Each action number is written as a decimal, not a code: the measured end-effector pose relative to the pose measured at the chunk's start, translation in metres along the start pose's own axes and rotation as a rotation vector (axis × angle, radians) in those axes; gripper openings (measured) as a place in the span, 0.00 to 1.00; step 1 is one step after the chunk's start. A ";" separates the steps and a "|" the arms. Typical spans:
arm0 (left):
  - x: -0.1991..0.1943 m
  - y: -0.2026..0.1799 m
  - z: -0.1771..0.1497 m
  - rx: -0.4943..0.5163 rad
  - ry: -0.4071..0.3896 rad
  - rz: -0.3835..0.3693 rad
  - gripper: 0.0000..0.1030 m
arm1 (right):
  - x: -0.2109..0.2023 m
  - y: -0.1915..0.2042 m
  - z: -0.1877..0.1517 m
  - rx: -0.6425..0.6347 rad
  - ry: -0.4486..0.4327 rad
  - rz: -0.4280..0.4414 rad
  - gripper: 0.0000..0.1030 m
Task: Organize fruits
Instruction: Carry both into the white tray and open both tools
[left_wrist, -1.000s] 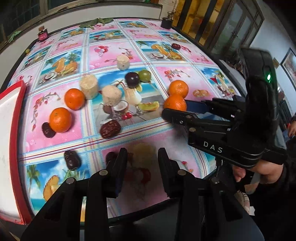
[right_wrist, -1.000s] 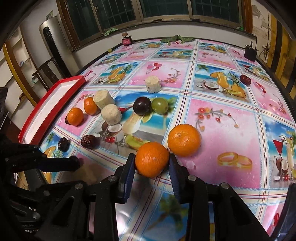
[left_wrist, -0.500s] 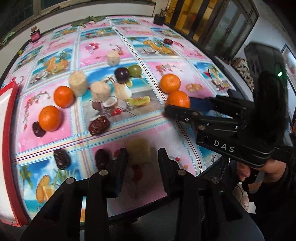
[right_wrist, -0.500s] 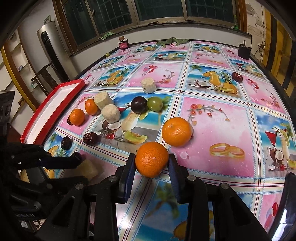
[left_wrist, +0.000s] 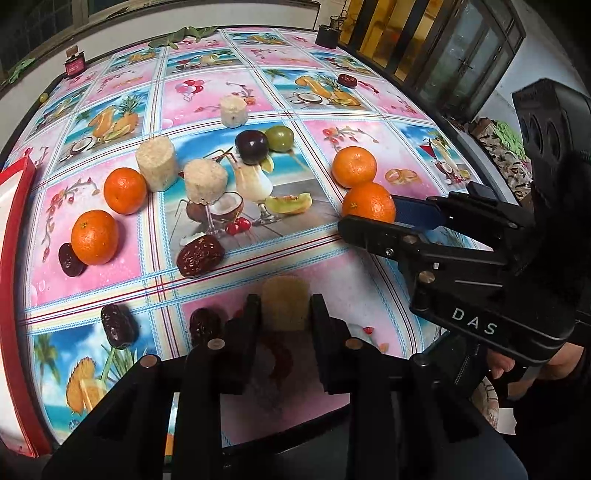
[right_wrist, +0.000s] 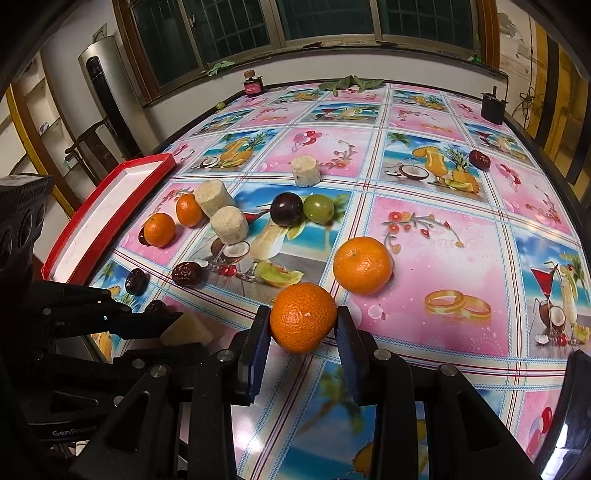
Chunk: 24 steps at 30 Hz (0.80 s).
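Fruit lies scattered across the table (right_wrist: 424, 229), the red tray (right_wrist: 110, 206) waiting far left to collect it. Your right gripper (right_wrist: 301, 332) angles down, clamped on a near orange (right_wrist: 303, 317). Your left gripper (left_wrist: 284, 325), pitched steeply down, is closing around a pale cylinder piece (left_wrist: 284, 304) at the near edge.

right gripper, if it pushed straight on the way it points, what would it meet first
Already holding one orange, the right gripper would probably meet the second orange just beyond, slightly to the right; depth is uncertain.

a home room: fruit-print tablecloth (right_wrist: 424, 229), barred windows (right_wrist: 325, 22), standing air conditioner (right_wrist: 99, 96).
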<state>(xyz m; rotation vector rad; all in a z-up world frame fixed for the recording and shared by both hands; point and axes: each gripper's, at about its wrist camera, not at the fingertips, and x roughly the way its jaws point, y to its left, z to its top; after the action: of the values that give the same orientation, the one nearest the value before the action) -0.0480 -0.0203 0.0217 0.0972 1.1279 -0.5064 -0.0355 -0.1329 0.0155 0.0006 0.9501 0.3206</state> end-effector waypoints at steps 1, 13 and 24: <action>-0.001 0.001 0.000 -0.001 -0.001 0.001 0.23 | -0.001 0.001 0.001 -0.004 -0.001 -0.001 0.35; -0.020 0.019 -0.002 -0.028 -0.041 0.059 0.24 | -0.005 0.023 0.009 -0.047 -0.018 0.007 0.35; -0.043 0.045 -0.006 -0.066 -0.081 0.124 0.23 | -0.008 0.059 0.023 -0.120 -0.039 0.038 0.34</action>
<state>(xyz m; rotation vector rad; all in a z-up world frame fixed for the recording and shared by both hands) -0.0475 0.0355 0.0493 0.0878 1.0512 -0.3596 -0.0370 -0.0760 0.0441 -0.0844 0.8920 0.4110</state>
